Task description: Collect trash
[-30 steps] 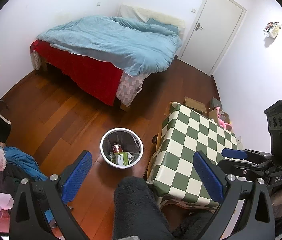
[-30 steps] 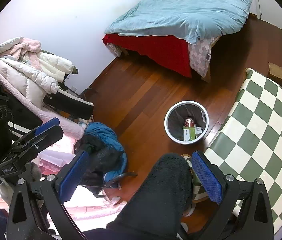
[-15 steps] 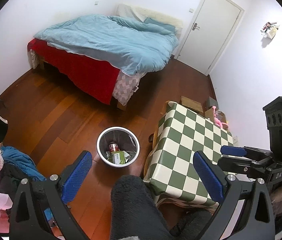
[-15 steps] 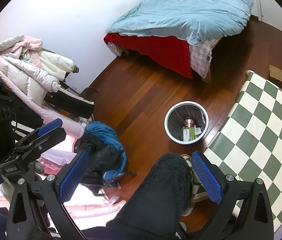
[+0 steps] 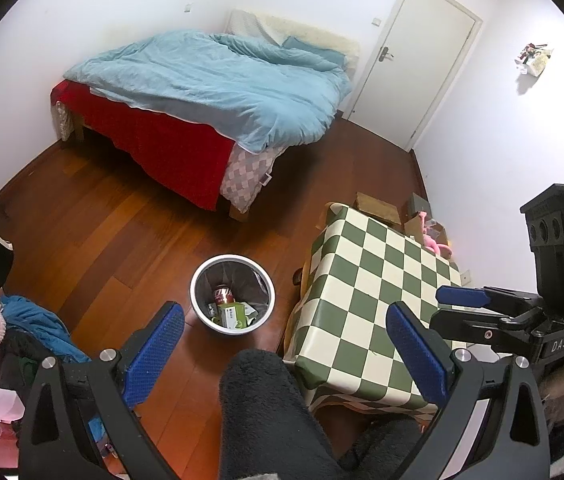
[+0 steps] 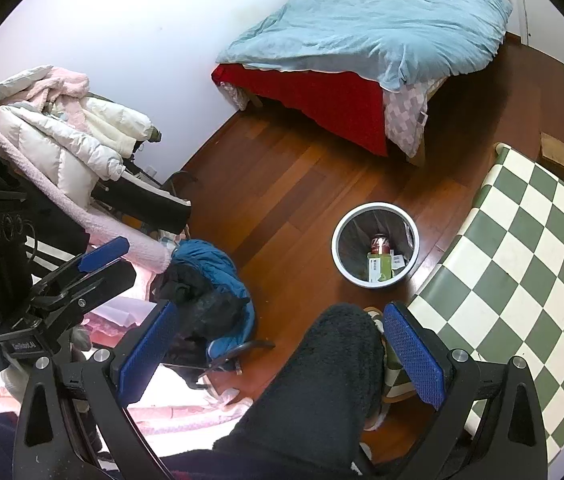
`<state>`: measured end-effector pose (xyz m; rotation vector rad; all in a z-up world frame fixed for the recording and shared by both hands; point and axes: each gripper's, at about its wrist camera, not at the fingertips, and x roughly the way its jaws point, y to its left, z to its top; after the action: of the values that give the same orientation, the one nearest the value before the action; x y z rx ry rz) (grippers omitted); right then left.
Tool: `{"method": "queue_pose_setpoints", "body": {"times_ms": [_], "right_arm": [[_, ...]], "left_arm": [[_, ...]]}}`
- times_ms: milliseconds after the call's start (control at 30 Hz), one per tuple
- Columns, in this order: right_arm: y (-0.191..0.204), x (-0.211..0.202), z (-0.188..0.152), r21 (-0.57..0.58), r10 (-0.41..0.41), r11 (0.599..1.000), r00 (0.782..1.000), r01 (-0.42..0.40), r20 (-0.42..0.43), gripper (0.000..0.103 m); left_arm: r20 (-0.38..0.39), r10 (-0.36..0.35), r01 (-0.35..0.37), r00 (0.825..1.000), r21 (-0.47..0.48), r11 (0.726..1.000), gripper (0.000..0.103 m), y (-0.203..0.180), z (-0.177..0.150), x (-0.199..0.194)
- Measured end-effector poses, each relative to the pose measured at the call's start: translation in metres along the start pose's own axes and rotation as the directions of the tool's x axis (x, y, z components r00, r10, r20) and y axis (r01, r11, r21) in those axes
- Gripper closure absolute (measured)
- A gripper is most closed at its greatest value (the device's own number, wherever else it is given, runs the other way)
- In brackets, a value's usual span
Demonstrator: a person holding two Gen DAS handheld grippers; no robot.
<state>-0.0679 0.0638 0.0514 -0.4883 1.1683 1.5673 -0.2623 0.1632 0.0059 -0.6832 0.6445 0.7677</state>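
A round white trash bin [image 5: 199,305] with a dark liner stands on the wooden floor beside the checkered table; it also shows in the right wrist view [image 6: 342,260]. Inside lie a red can [image 5: 222,294] and a green carton [image 5: 233,316]. My left gripper [image 5: 284,344] is open and empty, held high above the floor. My right gripper [image 6: 282,344] is open and empty too, and it shows at the right of the left wrist view [image 5: 482,304]. The left gripper shows at the left of the right wrist view [image 6: 93,268]. A dark fuzzy trouser leg [image 5: 265,412] lies between the jaws.
A table with a green-and-white checkered cloth [image 5: 382,292] stands right of the bin. A bed with a blue duvet [image 5: 217,80] fills the far side. Piled coats [image 6: 53,132] and a chair with blue clothes [image 6: 205,276] are at the left. A white door [image 5: 414,56] is far right.
Both grippers have risen and tilted slightly, so the room sits a little lower and farther in view. The jaws stay open and nothing in the bin has moved.
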Motion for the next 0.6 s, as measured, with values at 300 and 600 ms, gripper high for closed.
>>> {"method": "queue_pose_setpoints", "body": {"times_ms": [300, 600], "right_arm": [[0.0024, -0.0047, -0.0009, -0.010, 0.003, 1.000, 1.000, -0.003, -0.007, 0.000], [0.0041, -0.0080, -0.0039, -0.026, 0.005, 1.000, 1.000, -0.006, -0.013, 0.000]], "left_arm": [[0.000, 0.000, 0.000, 1.000, -0.001, 1.000, 0.000, -0.0016, -0.0006, -0.0004], [-0.001, -0.006, 0.006, 1.000, 0.000, 1.000, 0.000, -0.0003, 0.0001, -0.0010]]}}
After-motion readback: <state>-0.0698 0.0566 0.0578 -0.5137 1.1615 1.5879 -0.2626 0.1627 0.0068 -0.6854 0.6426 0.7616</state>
